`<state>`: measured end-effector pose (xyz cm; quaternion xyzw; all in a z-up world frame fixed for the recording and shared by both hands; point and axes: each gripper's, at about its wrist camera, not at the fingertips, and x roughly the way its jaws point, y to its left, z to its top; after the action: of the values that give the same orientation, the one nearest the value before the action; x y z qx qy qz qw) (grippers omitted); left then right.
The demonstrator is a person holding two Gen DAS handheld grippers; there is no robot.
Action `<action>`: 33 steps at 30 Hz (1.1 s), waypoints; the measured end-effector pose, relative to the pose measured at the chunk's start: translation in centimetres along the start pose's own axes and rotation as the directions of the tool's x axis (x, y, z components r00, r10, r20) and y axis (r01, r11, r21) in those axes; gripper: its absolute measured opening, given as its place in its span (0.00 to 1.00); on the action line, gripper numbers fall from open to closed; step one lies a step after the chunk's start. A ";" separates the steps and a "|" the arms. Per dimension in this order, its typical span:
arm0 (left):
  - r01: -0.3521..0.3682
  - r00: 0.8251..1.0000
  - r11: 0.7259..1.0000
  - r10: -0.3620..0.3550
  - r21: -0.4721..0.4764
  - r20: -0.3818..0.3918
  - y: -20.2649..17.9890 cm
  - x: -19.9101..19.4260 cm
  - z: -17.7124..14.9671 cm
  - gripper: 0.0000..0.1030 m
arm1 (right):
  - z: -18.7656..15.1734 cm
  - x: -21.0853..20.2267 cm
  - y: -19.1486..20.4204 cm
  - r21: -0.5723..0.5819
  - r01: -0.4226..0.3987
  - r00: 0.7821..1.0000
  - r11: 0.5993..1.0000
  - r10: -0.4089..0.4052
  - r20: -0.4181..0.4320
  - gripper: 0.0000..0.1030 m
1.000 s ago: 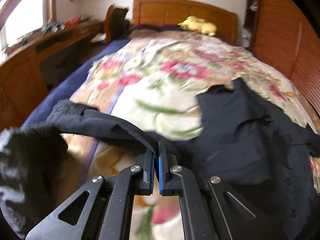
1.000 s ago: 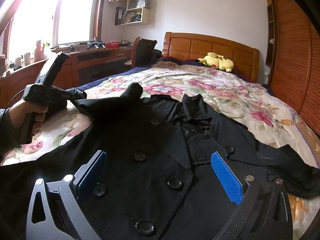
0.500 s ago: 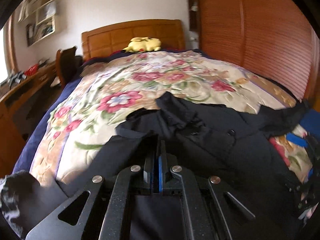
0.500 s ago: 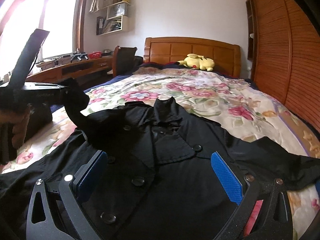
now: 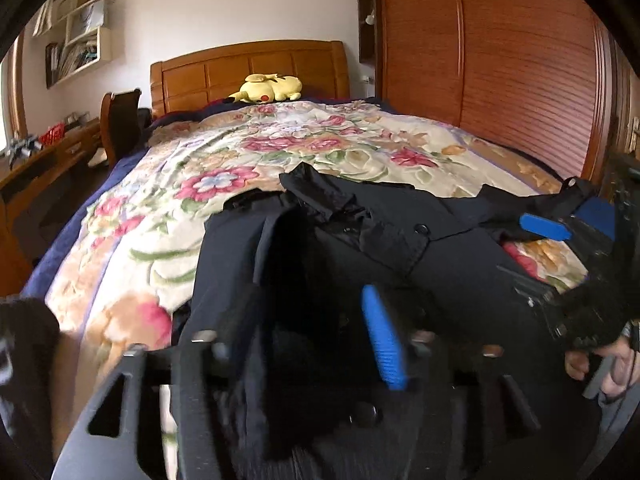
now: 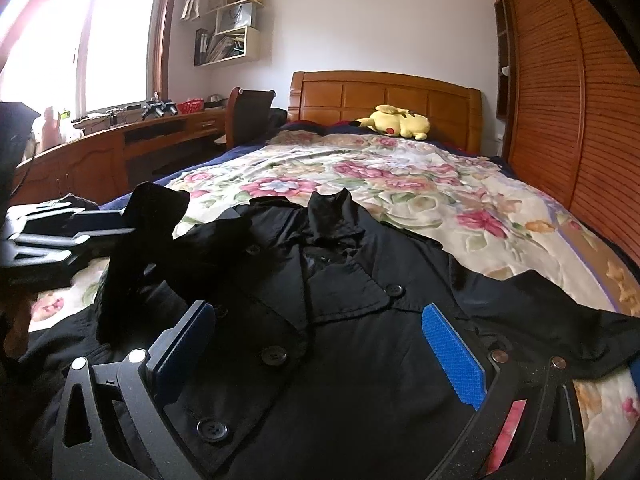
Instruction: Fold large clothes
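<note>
Black coat [image 6: 340, 320] lies front-up across the floral bedspread [image 6: 420, 184], collar toward the headboard. Right gripper [image 6: 320, 348] hovers low over the chest, blue-padded fingers [image 6: 454, 354] spread wide, nothing between them. Left gripper [image 5: 308, 332] is motion-blurred in its own view; its fingers look parted, with dark coat cloth between them. From the right wrist, a sleeve [image 6: 136, 256] droops just beside the left gripper's fingertips.

left gripper [image 5: 316, 336] hangs with jaws apart over the black coat [image 5: 400, 264] spread on the floral bedspread [image 5: 168, 216].
</note>
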<state>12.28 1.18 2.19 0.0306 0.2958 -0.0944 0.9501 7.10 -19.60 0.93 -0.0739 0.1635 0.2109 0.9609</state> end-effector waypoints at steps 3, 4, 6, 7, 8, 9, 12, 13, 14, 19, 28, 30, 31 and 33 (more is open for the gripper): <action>-0.019 1.000 1.000 0.019 -0.011 0.022 0.8 -1.2 -1.2 0.75 | 0.0 0.1 -0.1 0.000 -0.002 1.000 1.000 0.002 -0.003 1.00; -0.030 0.999 0.999 0.030 -0.011 0.029 1.0 -1.7 -1.6 0.76 | 0.0 0.2 0.0 -0.001 -0.002 1.000 1.000 0.002 -0.005 1.00; -0.056 0.998 0.998 0.057 -0.022 0.042 1.7 -2.6 -2.3 0.76 | 0.0 0.1 0.0 -0.001 -0.004 1.000 1.000 0.004 -0.006 1.00; -0.071 0.996 0.997 0.072 -0.036 0.049 2.2 -3.1 -2.6 0.76 | 0.0 0.2 -0.1 0.002 -0.012 1.000 1.000 0.012 -0.007 1.00; -0.083 0.995 0.995 0.086 -0.052 0.056 2.8 -3.6 -3.1 0.76 | 0.0 0.2 -0.1 0.009 -0.025 1.000 1.000 0.025 -0.009 1.00; -0.087 0.994 0.994 0.091 -0.063 0.060 3.3 -3.8 -3.4 0.76 | 0.0 0.3 -0.1 0.017 -0.038 0.999 0.999 0.038 -0.010 1.00; -0.103 0.992 0.990 0.110 -0.094 0.063 4.7 -4.7 -4.5 0.76 | 0.0 0.4 -0.2 0.035 -0.065 0.998 0.997 0.065 -0.016 1.00; -0.111 0.991 0.989 0.118 -0.098 0.061 5.0 -4.9 -4.8 0.76 | 0.0 0.4 -0.2 0.034 -0.069 0.997 0.997 0.069 -0.018 1.00; -0.119 0.990 0.988 0.125 -0.101 0.060 5.4 -5.1 -5.0 0.76 | 0.0 0.5 -0.1 0.031 -0.070 0.997 0.997 0.070 -0.019 1.00; -0.142 0.986 0.982 0.152 -0.128 0.072 7.0 -6.2 -6.2 0.76 | 0.1 0.6 0.3 0.022 -0.082 0.996 0.996 0.082 -0.021 1.00; -0.163 0.984 0.973 0.173 -0.161 0.047 9.0 -6.5 -8.7 0.76 | 0.2 0.6 3.5 -0.031 -0.144 0.989 0.989 0.143 -0.029 0.98; -0.167 0.983 0.971 0.177 -0.170 0.046 9.4 -6.7 -9.0 0.76 | 0.3 1.0 4.6 -0.037 -0.183 0.982 0.982 0.182 -0.045 0.96; -0.166 0.983 0.971 0.176 -0.173 0.046 9.6 -6.8 -9.1 0.76 | 0.4 1.2 5.2 -0.042 -0.198 0.979 0.979 0.196 -0.052 0.95; -0.164 0.983 0.970 0.176 -0.179 0.052 10.0 -7.0 -9.2 0.76 | 0.5 1.8 6.4 -0.057 -0.225 0.973 0.973 0.221 -0.072 0.93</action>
<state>3.50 13.19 -1.37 -0.0301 0.2670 0.0126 0.9631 5.99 -13.01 0.32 -0.0928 0.1951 0.3202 0.9224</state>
